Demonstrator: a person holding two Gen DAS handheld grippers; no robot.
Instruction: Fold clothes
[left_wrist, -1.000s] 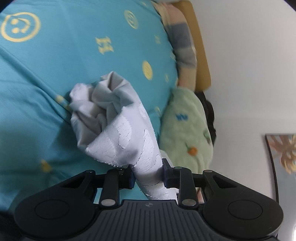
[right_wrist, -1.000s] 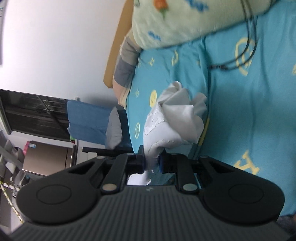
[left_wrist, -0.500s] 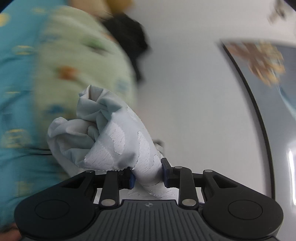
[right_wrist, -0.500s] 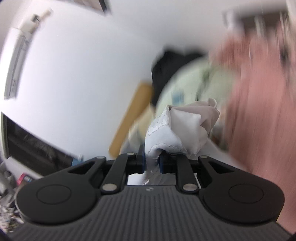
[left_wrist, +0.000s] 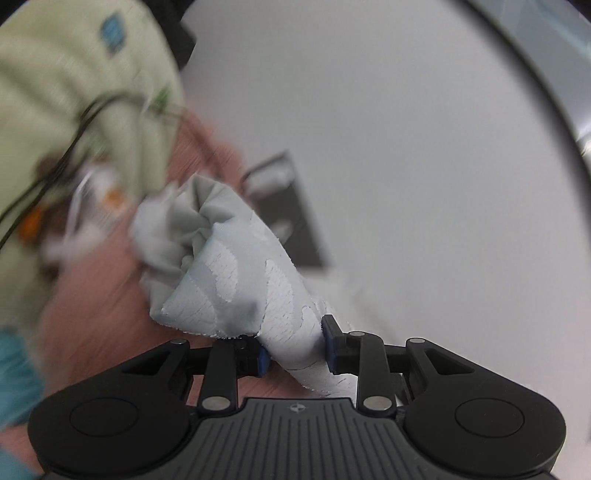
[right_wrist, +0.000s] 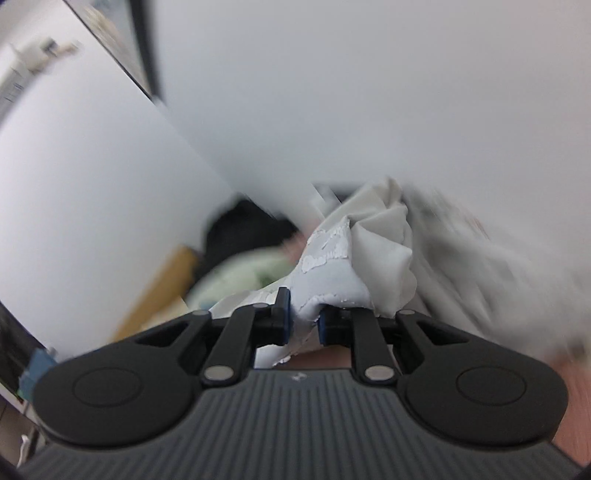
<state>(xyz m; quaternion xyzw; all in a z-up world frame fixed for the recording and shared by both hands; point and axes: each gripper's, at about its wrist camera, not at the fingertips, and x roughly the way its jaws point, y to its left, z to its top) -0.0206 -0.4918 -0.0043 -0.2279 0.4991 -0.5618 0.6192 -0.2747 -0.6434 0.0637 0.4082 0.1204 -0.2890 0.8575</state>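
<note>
The pale cloth (left_wrist: 236, 280) is bunched up and sits in both claws. In the left wrist view the left gripper (left_wrist: 295, 350) squeezes a thick roll of it between its blue pads (left_wrist: 263, 357), and the rest puffs out toward 11 o'clock. In the right wrist view the right gripper (right_wrist: 303, 322) pinches a thinner bit of the cloth (right_wrist: 354, 266), and the bunch puffs out toward 1 o'clock.

A second ago both cameras saw the cloth over a teal bed sheet with yellow signs. Now the sheet is almost gone from both views, and most of each picture is white wall (left_wrist: 406, 147). Both claws hold the cloth just as tight as before.

Only the left view shows the light green pillow (left_wrist: 55, 92) with a dark cord (left_wrist: 59, 162) at 10 o'clock, a pinkish blurry patch (left_wrist: 110, 314) under the cloth, and a curved dark frame edge (left_wrist: 546, 103) at 2 o'clock. Only the right view shows a tan board (right_wrist: 159, 288) at 9 o'clock, a black lump (right_wrist: 243, 225) above the green, and blurry white fabric (right_wrist: 480, 266) at 3 o'clock.
</note>
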